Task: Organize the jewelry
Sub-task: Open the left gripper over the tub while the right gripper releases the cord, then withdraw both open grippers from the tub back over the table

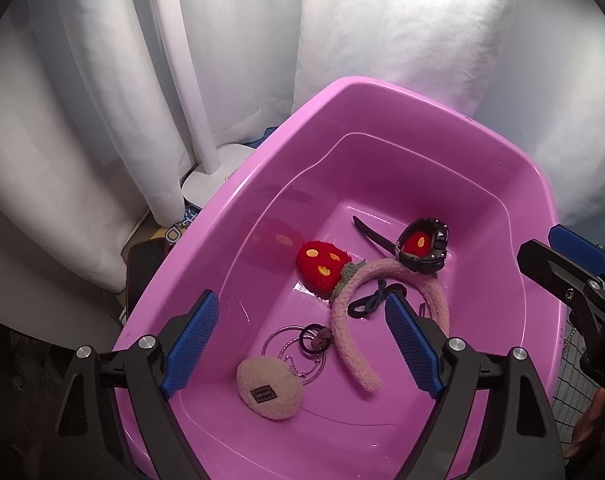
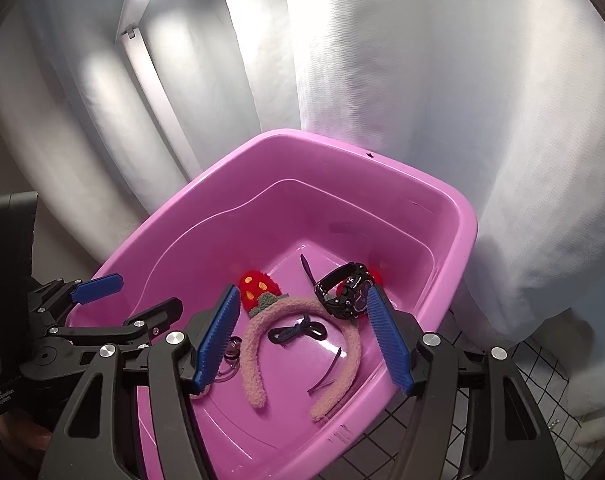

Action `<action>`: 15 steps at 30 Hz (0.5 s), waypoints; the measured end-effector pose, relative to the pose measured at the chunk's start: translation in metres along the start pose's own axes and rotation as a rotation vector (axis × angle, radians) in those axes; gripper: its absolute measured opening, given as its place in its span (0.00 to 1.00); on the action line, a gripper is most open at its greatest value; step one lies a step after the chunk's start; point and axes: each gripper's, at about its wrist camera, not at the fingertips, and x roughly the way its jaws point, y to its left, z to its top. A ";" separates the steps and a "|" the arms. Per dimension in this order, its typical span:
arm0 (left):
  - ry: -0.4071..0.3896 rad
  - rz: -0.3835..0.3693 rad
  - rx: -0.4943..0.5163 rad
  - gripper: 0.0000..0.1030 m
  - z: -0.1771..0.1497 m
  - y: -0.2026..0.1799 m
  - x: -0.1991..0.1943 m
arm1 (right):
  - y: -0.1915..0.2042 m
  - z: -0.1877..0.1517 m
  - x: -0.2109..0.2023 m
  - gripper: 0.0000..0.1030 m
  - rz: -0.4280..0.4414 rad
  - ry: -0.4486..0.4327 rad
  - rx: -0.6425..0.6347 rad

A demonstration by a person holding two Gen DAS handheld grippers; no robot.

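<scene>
A pink plastic tub [image 1: 230, 200] [image 2: 454, 216] holds the jewelry. Inside lie a fuzzy pink headband [image 1: 352, 344] [image 2: 254, 352] with a red strawberry [image 1: 322, 266] [image 2: 258, 286], a black watch [image 1: 422, 250] [image 2: 344, 290], a dark bow hair tie [image 1: 372, 300] [image 2: 298, 332], thin hoops and a ring [image 1: 302, 340], a beige fuzzy pouch [image 1: 268, 390] and a dark hair clip [image 2: 328, 370]. My left gripper [image 1: 298, 350] is open and empty above the tub's near side. My right gripper [image 2: 302, 340] is open and empty over the headband; it also shows at the right in the left wrist view [image 1: 562, 260].
White curtains [image 1: 222, 60] [image 2: 422, 100] hang behind the tub. A white lamp base and pole [image 1: 212, 176] stand at the back left. A black grid mat [image 2: 482, 400] lies under the tub at the right. The left gripper [image 2: 98, 304] reaches in at the left of the right wrist view.
</scene>
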 end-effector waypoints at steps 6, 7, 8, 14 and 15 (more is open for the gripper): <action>-0.012 0.016 0.003 0.81 -0.001 -0.003 -0.002 | -0.002 -0.003 -0.003 0.61 0.013 -0.002 0.010; -0.012 0.018 0.001 0.81 -0.001 -0.003 -0.002 | -0.003 -0.004 -0.003 0.61 0.016 0.001 0.013; -0.011 0.019 -0.002 0.81 -0.001 -0.003 -0.002 | -0.004 -0.005 -0.004 0.61 0.019 0.003 0.017; -0.022 0.026 -0.015 0.81 -0.003 -0.006 -0.009 | -0.009 -0.011 -0.014 0.61 0.023 -0.004 0.023; -0.024 0.027 -0.017 0.81 -0.003 -0.007 -0.011 | -0.010 -0.011 -0.017 0.61 0.025 -0.007 0.022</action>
